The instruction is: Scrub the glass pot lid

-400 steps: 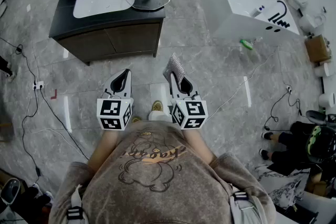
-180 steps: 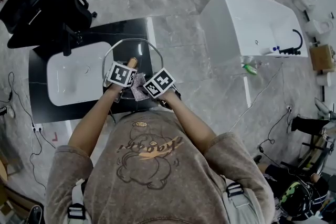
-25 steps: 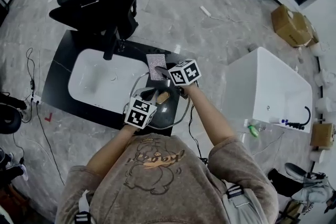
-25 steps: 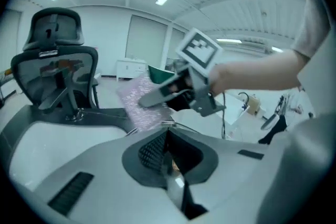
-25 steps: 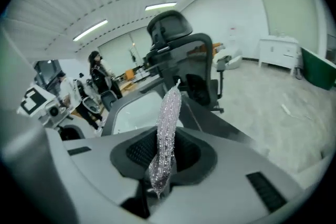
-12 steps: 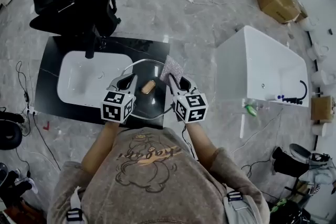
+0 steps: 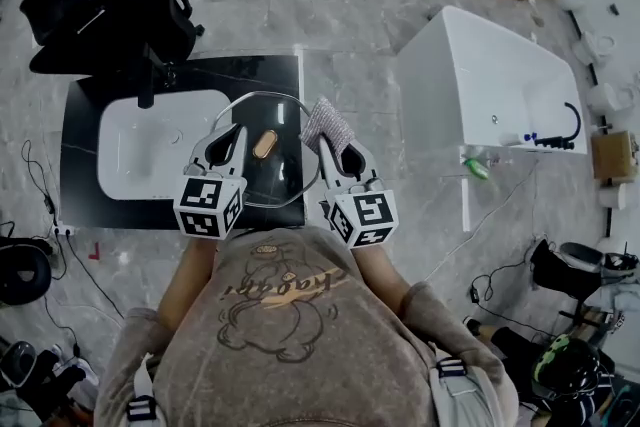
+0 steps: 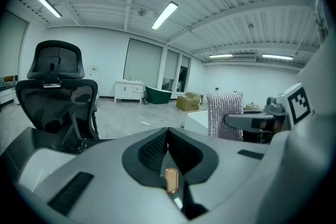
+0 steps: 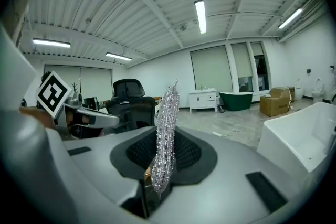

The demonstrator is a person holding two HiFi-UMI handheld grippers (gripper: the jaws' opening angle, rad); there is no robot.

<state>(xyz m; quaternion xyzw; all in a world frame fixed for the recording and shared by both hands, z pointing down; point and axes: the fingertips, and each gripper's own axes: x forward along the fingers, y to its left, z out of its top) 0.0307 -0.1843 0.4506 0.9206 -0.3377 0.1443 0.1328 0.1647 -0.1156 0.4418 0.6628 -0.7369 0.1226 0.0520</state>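
shirt (image 7: 290, 315) — taupe, bear print | left gripper (image 7: 226, 137), right gripper (image 7: 325, 143) — grey, black-white tagged

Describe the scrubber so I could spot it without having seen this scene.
Find the black counter with the white basin. By its right edge, next to the round glass lid, the right gripper pinches a small pad. It alone is silvery and glittery; the lid is clear with a tan knob.
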